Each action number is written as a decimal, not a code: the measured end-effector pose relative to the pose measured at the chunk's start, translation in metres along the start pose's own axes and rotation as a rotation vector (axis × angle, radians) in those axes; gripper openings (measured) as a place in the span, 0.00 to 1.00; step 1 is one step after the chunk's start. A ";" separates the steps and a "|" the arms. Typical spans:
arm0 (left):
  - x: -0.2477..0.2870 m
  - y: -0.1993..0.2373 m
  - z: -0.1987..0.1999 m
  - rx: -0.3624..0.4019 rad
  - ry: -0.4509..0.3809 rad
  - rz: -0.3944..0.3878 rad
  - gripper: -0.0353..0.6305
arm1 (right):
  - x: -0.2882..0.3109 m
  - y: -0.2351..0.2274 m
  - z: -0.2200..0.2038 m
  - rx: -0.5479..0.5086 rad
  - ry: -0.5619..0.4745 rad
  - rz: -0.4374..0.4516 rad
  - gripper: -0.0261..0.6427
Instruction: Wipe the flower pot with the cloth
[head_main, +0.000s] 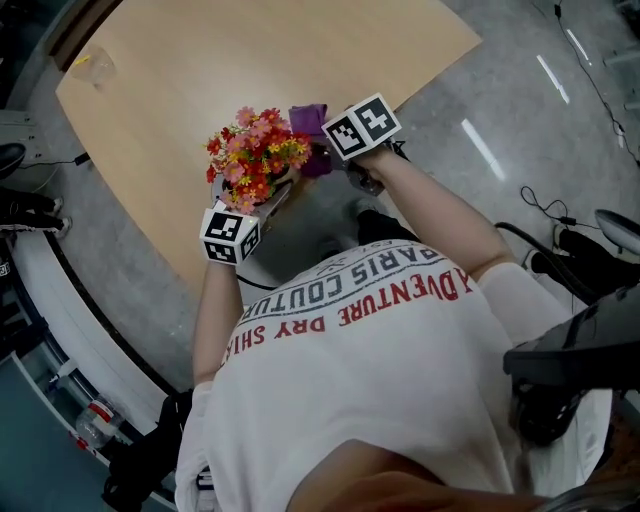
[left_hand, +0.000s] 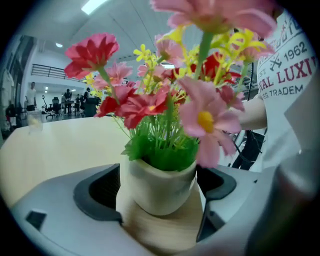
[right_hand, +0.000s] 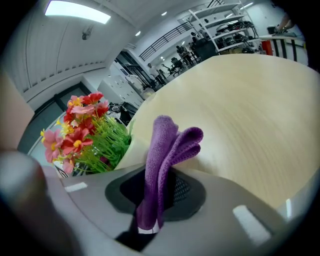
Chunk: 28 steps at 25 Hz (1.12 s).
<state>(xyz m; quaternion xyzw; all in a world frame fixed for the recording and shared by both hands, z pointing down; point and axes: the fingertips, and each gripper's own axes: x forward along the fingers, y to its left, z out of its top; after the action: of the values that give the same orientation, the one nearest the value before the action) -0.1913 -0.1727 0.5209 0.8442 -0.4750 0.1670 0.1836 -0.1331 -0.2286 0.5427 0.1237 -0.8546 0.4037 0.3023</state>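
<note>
- Left gripper (left_hand: 159, 202) clamps small cream ceramic flower pot (left_hand: 161, 182) between its jaws; likely rigid, smooth, breakable, so grip the body.
- Right gripper (right_hand: 157, 197) pinches soft purple cloth (right_hand: 170, 145); pot just to its left.

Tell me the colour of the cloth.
Purple. The cloth shows best in the right gripper view.

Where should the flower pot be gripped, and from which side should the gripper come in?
Take the flower pot by its bare cream wall below the rim, coming in level from the side. The flowers spread wide over the mouth, so there is no free hold from above. The left gripper holds it that way, with a jaw on each side of the wall.
</note>
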 end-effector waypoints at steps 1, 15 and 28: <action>-0.004 0.001 0.001 -0.015 -0.018 0.025 0.76 | -0.002 0.000 0.000 0.004 -0.011 -0.003 0.12; -0.013 -0.007 -0.009 -0.187 -0.140 0.479 0.76 | -0.027 0.004 -0.012 0.036 -0.087 -0.006 0.12; -0.001 -0.004 -0.007 -0.147 -0.060 0.572 0.71 | -0.048 -0.004 -0.021 0.060 -0.131 0.003 0.12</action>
<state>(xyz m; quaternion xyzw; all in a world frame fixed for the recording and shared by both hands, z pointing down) -0.1890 -0.1667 0.5261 0.6652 -0.7097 0.1520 0.1753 -0.0850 -0.2164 0.5261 0.1575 -0.8602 0.4206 0.2414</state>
